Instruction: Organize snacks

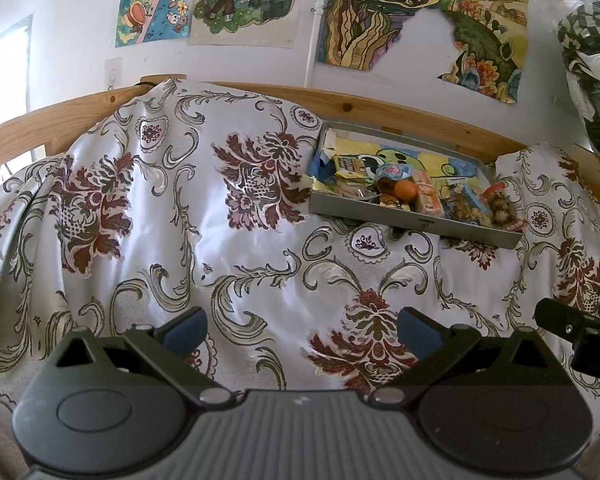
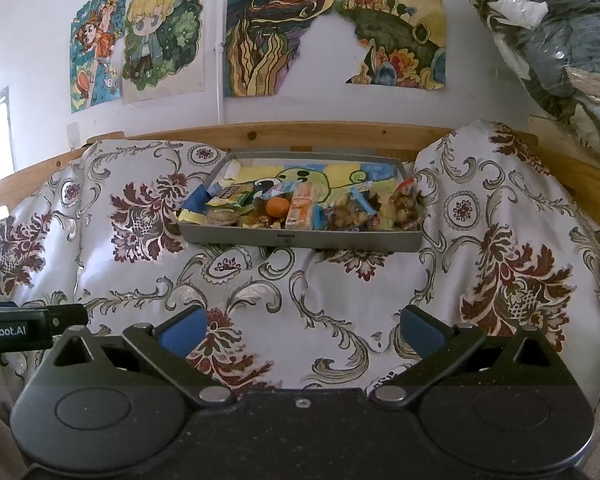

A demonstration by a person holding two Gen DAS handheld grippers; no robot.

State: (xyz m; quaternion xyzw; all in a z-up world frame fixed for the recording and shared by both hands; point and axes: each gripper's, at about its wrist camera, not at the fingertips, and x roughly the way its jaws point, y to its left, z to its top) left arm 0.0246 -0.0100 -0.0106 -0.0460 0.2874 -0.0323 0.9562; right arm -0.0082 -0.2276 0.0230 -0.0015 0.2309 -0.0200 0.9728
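Right, nearest first: my left gripper (image 1: 302, 330) sits low over the cloth, jaws wide apart w/ nothing between them, blue rubbery pads on matte black angular arms. My right gripper (image 2: 302, 330) is the same, spread wide and empty, its dark speckled body filling the bottom of the right wrist view. Each one shows at the edge of the other's view, so they're side by side, apart.

Under both lies a glossy white cloth (image 1: 236, 248), satin-like, creased, woven w/ grey scrolls and maroon leaf medallions. It drapes over humps at left and right.

Further back, on the cloth and well apart from both grippers, rests a shallow grey rectangular tray (image 2: 300, 239), straight walls, lined w/ a yellow and blue cartoon drawing. The snacks (image 2: 296, 208) are heaped along its near wall: crinkly foil and plastic wrappers, a boxy orange-and-white pack, a round smooth orange fruit (image 2: 278, 206) touching that pack, clear bags of brown lumpy bits at the right end.

Behind the tray runs a pale knotty wooden rail (image 2: 260, 136), then a white wall w/ hand-coloured drawings (image 2: 276, 28), some w/ torn edges. Top right, bundled fabric in clear plastic (image 2: 548, 40).
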